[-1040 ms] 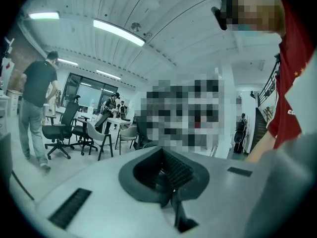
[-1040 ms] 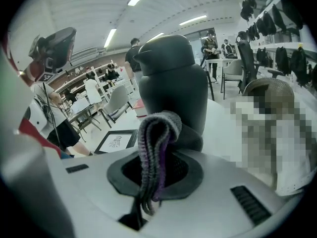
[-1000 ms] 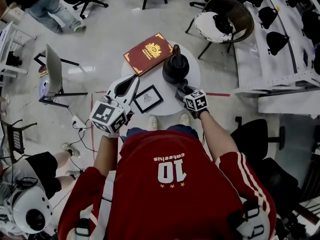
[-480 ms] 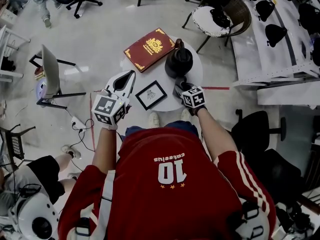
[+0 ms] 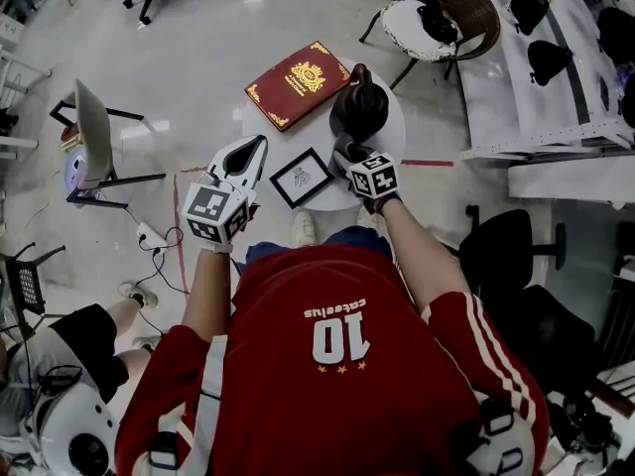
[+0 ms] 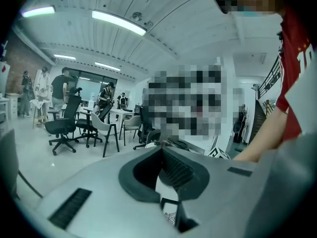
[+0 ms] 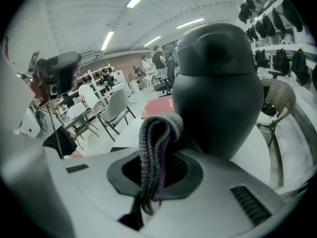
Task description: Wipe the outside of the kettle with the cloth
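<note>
A black kettle [image 5: 359, 110] stands upright on a small round white table [image 5: 395, 139]. In the right gripper view the kettle [image 7: 220, 83] fills the space just beyond the jaws. My right gripper [image 5: 346, 155] is shut on a folded grey and purple cloth [image 7: 154, 138], which sticks up between the jaws close to the kettle's lower side; whether it touches the kettle I cannot tell. My left gripper [image 5: 254, 150] hangs left of the table, apart from the kettle. In its own view the left gripper [image 6: 161, 155] has its jaws together with nothing held.
A red book [image 5: 298, 84] lies at the table's far left edge, and a small black-framed picture [image 5: 302, 178] lies at its near left. A wicker chair [image 5: 444, 23] stands behind the table, a black office chair [image 5: 506, 256] to my right. A cable [image 5: 164, 251] runs over the floor at left.
The right gripper with the cloth has come in closer to the kettle's near side. The left gripper has drawn back a little to the left of the framed picture.
</note>
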Demonstrator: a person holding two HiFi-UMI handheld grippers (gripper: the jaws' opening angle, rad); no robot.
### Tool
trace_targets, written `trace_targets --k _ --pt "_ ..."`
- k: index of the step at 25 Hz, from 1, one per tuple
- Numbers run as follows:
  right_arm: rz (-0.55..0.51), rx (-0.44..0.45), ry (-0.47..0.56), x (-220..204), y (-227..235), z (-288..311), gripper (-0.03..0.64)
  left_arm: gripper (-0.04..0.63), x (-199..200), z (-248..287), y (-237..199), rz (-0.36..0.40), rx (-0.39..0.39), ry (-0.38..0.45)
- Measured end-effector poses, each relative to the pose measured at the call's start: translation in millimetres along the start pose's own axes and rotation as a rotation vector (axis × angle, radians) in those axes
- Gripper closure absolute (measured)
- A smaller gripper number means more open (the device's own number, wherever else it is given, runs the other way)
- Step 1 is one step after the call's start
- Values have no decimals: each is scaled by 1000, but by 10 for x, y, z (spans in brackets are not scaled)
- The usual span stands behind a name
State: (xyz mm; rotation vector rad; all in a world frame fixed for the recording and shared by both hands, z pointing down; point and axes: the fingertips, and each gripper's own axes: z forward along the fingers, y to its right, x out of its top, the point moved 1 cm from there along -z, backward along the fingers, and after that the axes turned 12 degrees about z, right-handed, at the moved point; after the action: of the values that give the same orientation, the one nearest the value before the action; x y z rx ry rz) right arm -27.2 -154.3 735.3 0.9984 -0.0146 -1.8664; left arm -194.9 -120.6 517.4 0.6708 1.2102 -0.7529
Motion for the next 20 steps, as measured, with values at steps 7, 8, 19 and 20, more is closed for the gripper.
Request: trace_targets --k 7,8,19,20 --pt "41 18 55 239 -189 145 566 588 3 -114 -57 -15 8 13" --pt "47 20 62 274 -208 165 566 588 -4 -134 -78 -17 12 13" --pt "14 70 116 630 -519 237 566 588 8 -263 -256 -32 43 27" --pt "-5 79 122 667 -573 219 566 589 17 -265 -263 -31 43 29"
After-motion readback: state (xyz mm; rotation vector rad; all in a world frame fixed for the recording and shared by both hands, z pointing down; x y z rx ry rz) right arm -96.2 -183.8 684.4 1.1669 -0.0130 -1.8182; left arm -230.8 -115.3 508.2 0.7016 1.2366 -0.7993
